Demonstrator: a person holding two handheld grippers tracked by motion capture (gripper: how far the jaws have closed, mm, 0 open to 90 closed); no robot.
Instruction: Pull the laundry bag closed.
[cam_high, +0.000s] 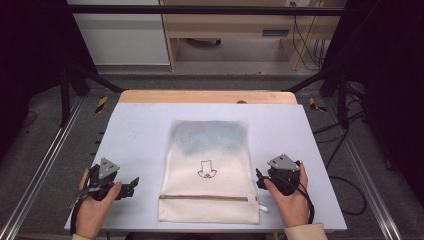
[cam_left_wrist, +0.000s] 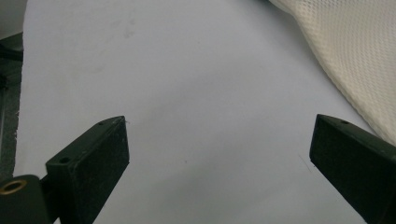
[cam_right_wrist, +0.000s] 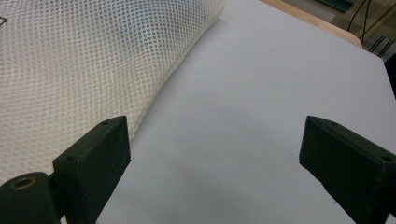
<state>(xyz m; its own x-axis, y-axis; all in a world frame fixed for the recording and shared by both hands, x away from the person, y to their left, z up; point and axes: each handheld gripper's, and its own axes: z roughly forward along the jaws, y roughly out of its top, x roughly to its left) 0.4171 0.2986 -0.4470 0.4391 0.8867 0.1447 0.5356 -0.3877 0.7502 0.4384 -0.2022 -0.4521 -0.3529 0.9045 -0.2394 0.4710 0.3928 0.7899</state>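
Two grippers rest low over a pale blue-grey table (cam_high: 140, 130), one at each side of a cream mesh bag (cam_high: 207, 150) that lies flat at the middle of the table. The left gripper (cam_high: 131, 186), held in the person's left hand (cam_high: 92, 207), sits near the bag's lower left corner but apart from it, with bare table between them. In the left gripper view its jaws stand wide apart with nothing between them, and the mesh bag (cam_left_wrist: 355, 56) lies ahead and to the right of its right jaw. The right gripper (cam_high: 260, 177), held in the right hand (cam_high: 290, 200), sits just beside the bag's right edge. In the right gripper view its jaws are also spread wide and hold nothing; the bag (cam_right_wrist: 84, 65) runs ahead on the left, its edge passing close by the left jaw, though I cannot tell if they touch. A zip (cam_high: 205, 198) crosses the bag near its close end, level with the two grippers, with a small white tab (cam_high: 263, 207) at its right end. A small black outline drawing (cam_high: 206, 170) marks the middle of the bag, and something bluish (cam_high: 210, 137) shows through the mesh in the far half.
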